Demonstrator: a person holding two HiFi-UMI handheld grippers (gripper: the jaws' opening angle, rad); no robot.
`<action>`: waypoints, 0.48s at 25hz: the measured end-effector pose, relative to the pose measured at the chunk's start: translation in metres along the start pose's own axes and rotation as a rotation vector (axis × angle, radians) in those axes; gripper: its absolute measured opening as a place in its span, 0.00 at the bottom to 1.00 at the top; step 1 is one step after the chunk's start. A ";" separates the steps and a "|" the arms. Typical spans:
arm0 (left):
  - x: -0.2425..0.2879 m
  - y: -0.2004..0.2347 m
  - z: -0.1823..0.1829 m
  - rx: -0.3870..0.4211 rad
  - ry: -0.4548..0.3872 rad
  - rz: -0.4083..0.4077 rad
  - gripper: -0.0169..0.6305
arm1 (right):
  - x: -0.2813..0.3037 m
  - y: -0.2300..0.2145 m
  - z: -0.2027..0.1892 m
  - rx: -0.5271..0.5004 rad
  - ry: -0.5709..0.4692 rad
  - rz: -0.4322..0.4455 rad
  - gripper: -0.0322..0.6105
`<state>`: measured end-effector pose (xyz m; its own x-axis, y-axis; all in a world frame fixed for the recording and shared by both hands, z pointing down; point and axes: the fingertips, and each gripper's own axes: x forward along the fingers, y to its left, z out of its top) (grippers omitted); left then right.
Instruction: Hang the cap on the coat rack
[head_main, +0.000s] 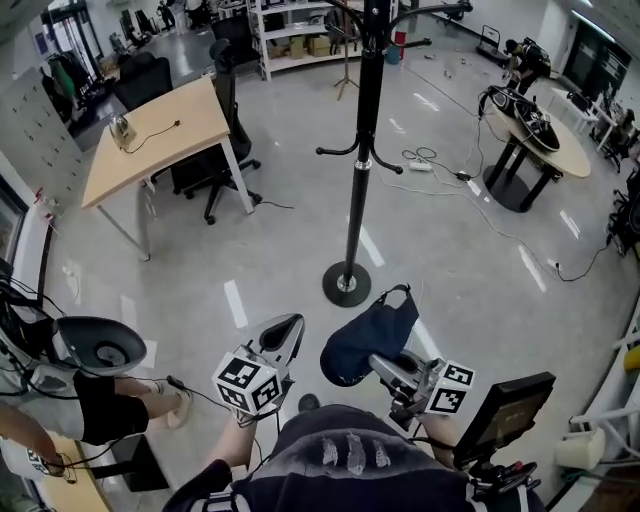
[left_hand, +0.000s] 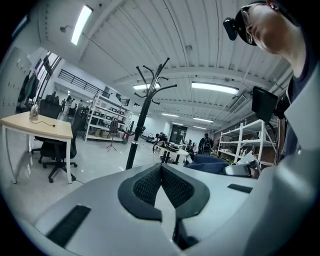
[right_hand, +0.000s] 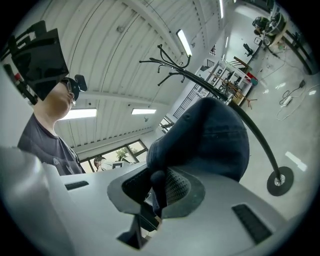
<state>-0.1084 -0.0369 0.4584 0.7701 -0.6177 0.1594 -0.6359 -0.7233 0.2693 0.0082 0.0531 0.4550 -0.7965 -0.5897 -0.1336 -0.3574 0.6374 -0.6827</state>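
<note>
Far left: wooden worktop (head_main: 150, 135) with office chair (head_main: 215, 130) behind it, well apart from the work. Lower left: a seated person's legs (head_main: 110, 405), off the route.

Left tongs (head_main: 288, 330): shut pad to pad, holding nothing, carried beside the load.

Centre: coat rack (head_main: 362, 150), a black pole on a round base. Hooks at the top largely cropped from the head view but plain in both gripper views.

Just short of the base: cap (head_main: 368, 335), dark blue, off the floor. Pinched by an edge in the right tongs (head_main: 388, 368), narrow on the fabric, crown bulging forward.

Judged step: carrying to the rack, hanging not yet begun. Next move: close in, lift the cap to hook height, slip strap loop or crown over a prong, then release.

Right: floor cables (head_main: 440, 170) and round table (head_main: 535, 130), both off the route. Nothing between cap and pole. Only risk judged: a thin pinch slipping.
</note>
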 end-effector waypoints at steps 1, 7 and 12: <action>-0.002 0.007 0.002 -0.006 -0.003 0.001 0.04 | 0.006 0.000 0.001 -0.002 0.004 -0.003 0.11; -0.032 0.048 0.017 0.006 -0.043 0.011 0.04 | 0.059 0.009 -0.012 -0.023 0.036 0.011 0.11; -0.065 0.087 0.022 0.008 -0.060 0.057 0.04 | 0.108 0.018 -0.026 -0.026 0.064 0.067 0.11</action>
<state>-0.2152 -0.0667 0.4511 0.7283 -0.6752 0.1169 -0.6792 -0.6887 0.2536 -0.0969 0.0140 0.4467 -0.8484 -0.5128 -0.1312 -0.3144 0.6877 -0.6544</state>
